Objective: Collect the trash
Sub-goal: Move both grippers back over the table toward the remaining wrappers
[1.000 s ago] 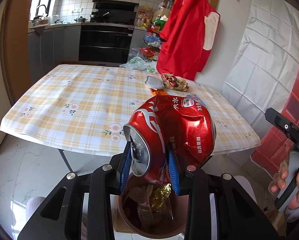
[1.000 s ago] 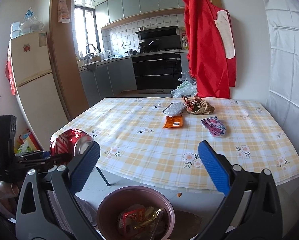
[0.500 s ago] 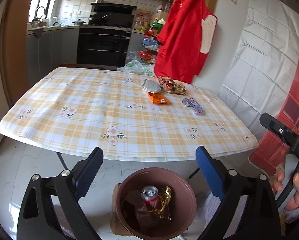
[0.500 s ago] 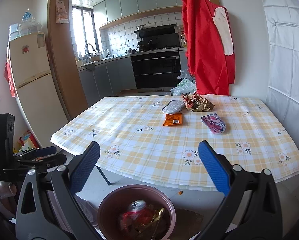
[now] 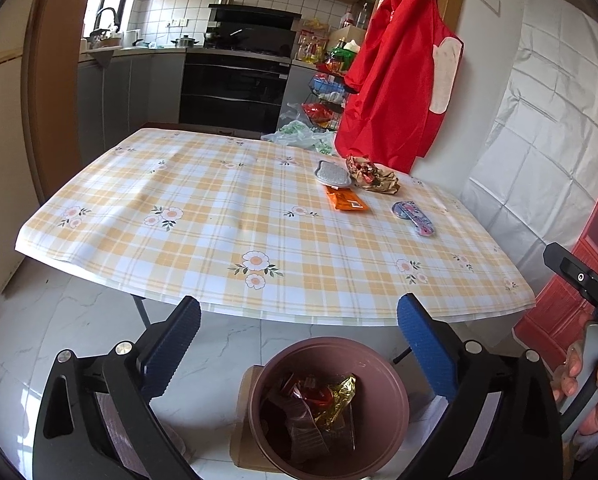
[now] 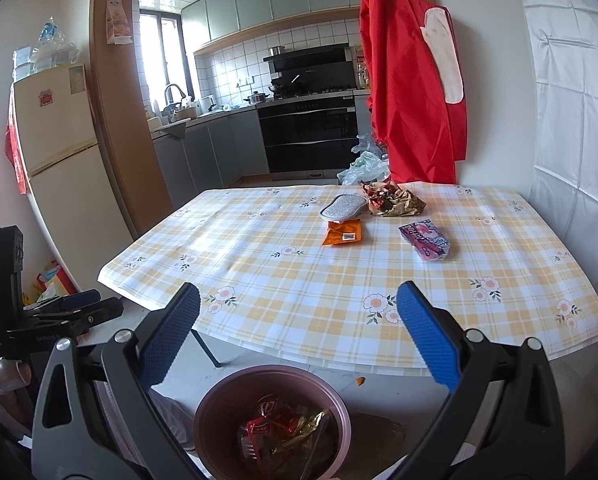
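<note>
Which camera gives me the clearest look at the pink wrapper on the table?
Right wrist: the pink wrapper appears larger there, its printed face towards the camera. In the left wrist view it is smaller and foreshortened.

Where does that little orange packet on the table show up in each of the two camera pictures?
Left wrist view: the orange packet lies right of centre on the table, toward the far side.
Right wrist view: the orange packet sits near the picture's middle.
Shared landmark: in both, the silver pad lies just behind it.
</note>
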A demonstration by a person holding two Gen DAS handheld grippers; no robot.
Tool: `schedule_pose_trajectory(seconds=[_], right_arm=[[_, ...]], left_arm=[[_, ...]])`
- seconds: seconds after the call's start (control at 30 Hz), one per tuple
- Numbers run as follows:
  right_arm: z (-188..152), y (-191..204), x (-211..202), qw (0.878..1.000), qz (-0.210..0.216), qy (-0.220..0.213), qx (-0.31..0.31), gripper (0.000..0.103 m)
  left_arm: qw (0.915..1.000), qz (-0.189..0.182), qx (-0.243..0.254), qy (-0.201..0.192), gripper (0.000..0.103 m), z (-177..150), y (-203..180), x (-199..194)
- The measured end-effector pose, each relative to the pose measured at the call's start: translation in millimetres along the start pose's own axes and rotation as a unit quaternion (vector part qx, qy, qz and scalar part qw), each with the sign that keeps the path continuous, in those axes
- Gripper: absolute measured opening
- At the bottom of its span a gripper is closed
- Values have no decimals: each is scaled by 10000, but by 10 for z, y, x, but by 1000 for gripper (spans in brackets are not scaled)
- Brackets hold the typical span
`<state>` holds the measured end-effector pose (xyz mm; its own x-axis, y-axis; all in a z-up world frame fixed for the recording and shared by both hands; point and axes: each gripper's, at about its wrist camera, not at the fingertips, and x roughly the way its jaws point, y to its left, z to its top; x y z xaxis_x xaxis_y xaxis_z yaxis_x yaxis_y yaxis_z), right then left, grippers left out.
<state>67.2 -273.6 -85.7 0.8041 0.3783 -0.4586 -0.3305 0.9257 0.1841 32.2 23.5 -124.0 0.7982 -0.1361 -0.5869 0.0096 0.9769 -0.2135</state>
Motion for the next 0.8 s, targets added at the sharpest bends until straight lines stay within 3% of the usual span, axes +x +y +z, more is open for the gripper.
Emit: schedule_pose_trajectory(seconds=[0.8], right_arm=[[-286,-358,565,9973,-215,626,320,97]], left_arm=[[9981,414,-211,404,97,-87,189,373]])
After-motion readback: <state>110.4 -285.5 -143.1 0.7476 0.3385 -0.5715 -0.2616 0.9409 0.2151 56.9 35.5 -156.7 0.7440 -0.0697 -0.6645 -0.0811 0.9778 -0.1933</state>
